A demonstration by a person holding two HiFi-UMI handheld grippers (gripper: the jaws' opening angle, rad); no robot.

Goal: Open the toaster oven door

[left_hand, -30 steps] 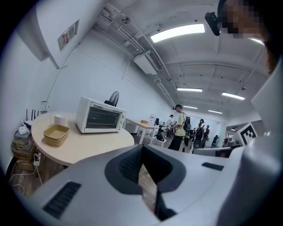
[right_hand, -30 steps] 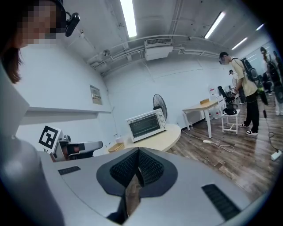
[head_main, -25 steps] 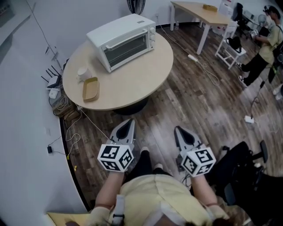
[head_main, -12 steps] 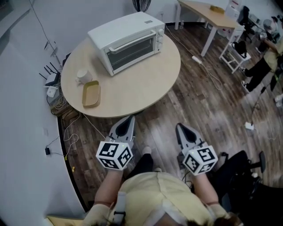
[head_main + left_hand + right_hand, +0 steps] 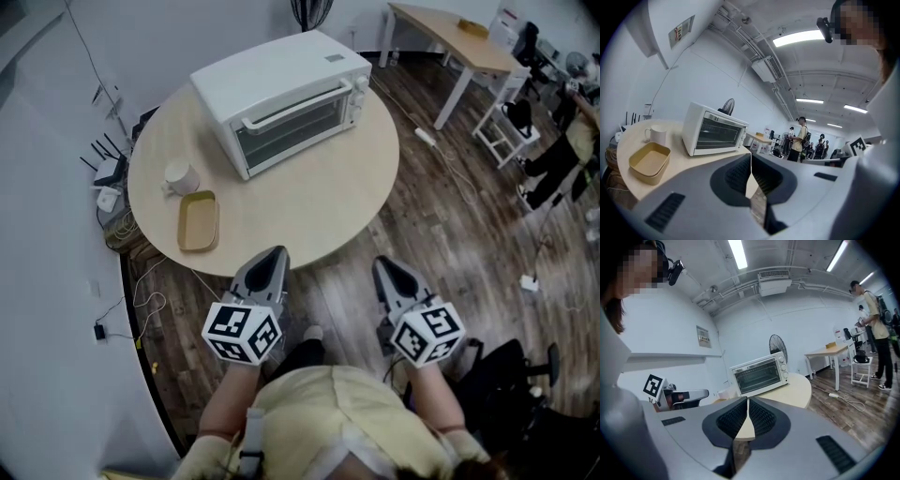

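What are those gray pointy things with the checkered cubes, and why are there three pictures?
A person holds a grabbing tool in each hand: the left gripper and the right gripper. The cubes are part of them. One picture comes from a camera on the person's head, looking down. The other two come from cameras riding on each gripper. Both grippers are shut and hold nothing. On the round table stand a white toaster oven with its door closed, a white mug and a tan tray.
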